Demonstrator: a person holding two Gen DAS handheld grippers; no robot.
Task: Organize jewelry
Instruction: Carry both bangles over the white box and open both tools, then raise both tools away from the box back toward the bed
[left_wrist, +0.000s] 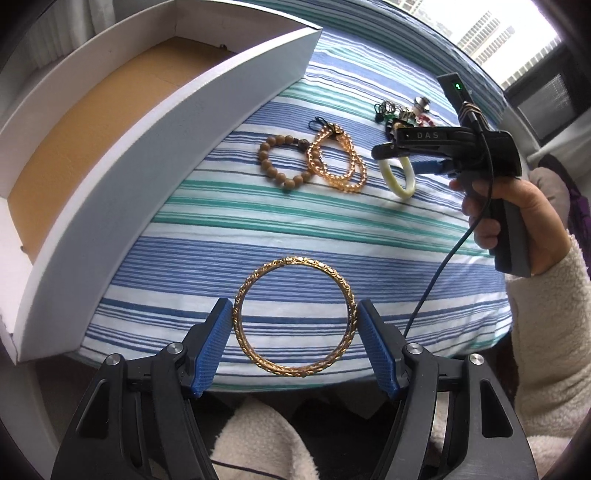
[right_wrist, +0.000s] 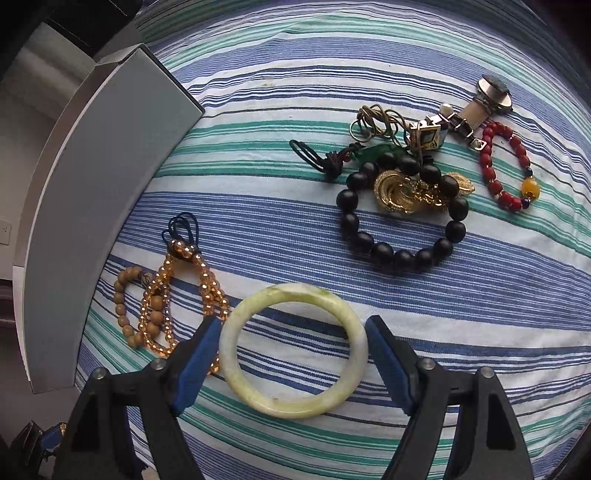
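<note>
Gold bangle (left_wrist: 294, 316): pinched across its width between the blue pads (left_wrist: 208, 347) of the left gripper (left_wrist: 295, 314); ring faces the camera, held above the near edge of the striped cloth (left_wrist: 295, 229).
Left gripper: closed onto the gold bangle, one pad on each side of the ring, both touching.
Jade bangle (right_wrist: 293, 350): pale green-white; sits between the pads (right_wrist: 194, 363) of the right gripper (right_wrist: 293, 325). Left pad touches or nearly touches its rim; a narrow strip of cloth seems to show at the right pad. In the left wrist view the bangle (left_wrist: 399, 177) hangs tilted under the gripper (left_wrist: 388, 151).
Right gripper: cannot tell whether it is clamping the jade bangle or only bracketing it. Held by the right hand (left_wrist: 517, 218), cream fleece sleeve (left_wrist: 546, 332).
Amber beads (right_wrist: 177, 295): looped strand with dark cord, on the cloth just left of the jade bangle, overlapping the wood beads (right_wrist: 123, 306).
Black beads (right_wrist: 402, 214): large bracelet, beyond the jade bangle, apart from it.
Gold pieces (right_wrist: 402, 188): heaped inside and over the black beads.
Red beads (right_wrist: 506, 166): bracelet with one yellow bead, right of the heap.
Watch (right_wrist: 491, 96): far right, strap touching the tangle of rings and cords (right_wrist: 376, 125).
Box (left_wrist: 147, 129): white walls, tan floor, left of the cloth; wall next to the wood beads.
</note>
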